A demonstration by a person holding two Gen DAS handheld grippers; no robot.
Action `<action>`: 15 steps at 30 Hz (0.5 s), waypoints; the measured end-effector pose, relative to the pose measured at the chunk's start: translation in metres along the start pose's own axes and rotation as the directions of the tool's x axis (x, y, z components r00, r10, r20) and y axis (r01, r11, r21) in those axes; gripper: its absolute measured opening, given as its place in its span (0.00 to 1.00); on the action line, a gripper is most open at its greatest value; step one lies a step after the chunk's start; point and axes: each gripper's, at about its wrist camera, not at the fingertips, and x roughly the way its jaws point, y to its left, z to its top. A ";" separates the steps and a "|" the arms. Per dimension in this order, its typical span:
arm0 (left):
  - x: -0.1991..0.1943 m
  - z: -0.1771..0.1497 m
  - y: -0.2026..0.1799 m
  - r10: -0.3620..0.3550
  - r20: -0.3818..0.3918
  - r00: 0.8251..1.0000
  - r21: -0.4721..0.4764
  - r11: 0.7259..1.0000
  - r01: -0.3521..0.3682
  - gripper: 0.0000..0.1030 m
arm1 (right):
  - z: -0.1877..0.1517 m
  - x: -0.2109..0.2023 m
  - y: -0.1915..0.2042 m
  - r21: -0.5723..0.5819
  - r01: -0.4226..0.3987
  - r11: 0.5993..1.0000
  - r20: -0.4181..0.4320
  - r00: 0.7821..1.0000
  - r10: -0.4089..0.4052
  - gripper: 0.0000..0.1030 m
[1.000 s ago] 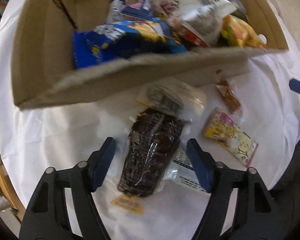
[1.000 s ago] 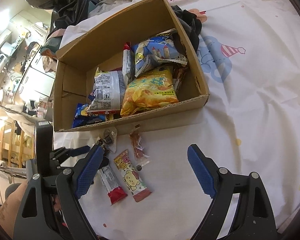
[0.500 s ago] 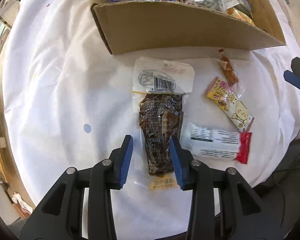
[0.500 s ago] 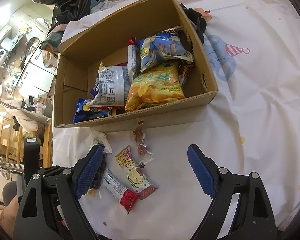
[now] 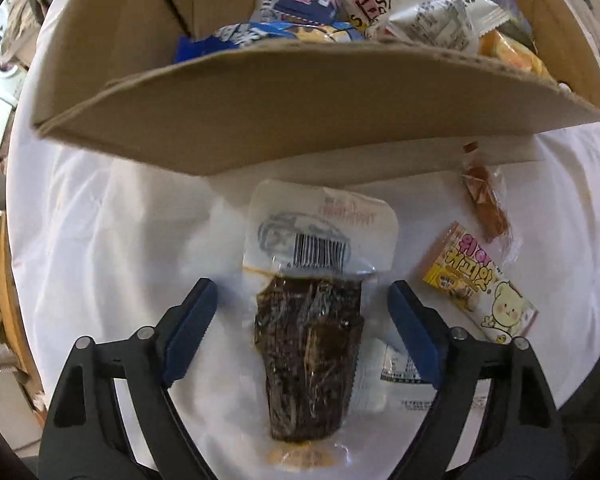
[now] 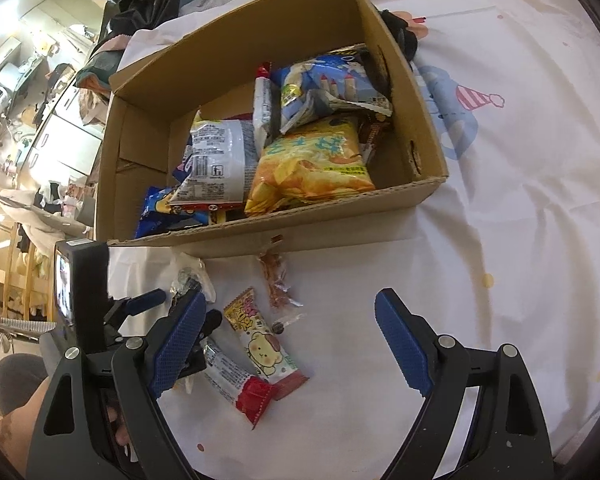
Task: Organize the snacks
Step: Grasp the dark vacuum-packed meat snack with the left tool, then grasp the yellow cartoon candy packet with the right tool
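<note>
A clear packet of dark brown snack [image 5: 308, 344] lies on the white cloth, between the wide-open fingers of my left gripper [image 5: 302, 320], not gripped. The cardboard box [image 5: 284, 108] holding several snack bags stands just beyond it. In the right wrist view the box [image 6: 332, 216] is ahead, with a yellow chip bag [image 6: 312, 164] and a blue bag [image 6: 328, 84] inside. My right gripper [image 6: 290, 344] is open and empty above a yellow cartoon packet [image 6: 260, 344] and a white-and-red bar [image 6: 236, 380]. The left gripper [image 6: 148, 304] shows at the left.
A small orange snack packet [image 5: 484, 204] and the yellow cartoon packet [image 5: 476, 280] lie right of the dark packet. The white-and-red bar [image 5: 404, 368] lies partly under the right finger. The printed cloth [image 6: 520, 200] stretches to the right. Room clutter lies at far left.
My left gripper had narrowed around the dark packet half a second ago and now stands wide open again, closer to the box. The right gripper has barely moved.
</note>
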 end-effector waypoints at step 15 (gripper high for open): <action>-0.073 -0.011 0.027 -0.041 0.106 0.994 -0.069 0.996 0.049 0.56 | -0.011 0.034 0.011 -0.073 0.008 0.997 -0.164 0.986 -0.020 0.70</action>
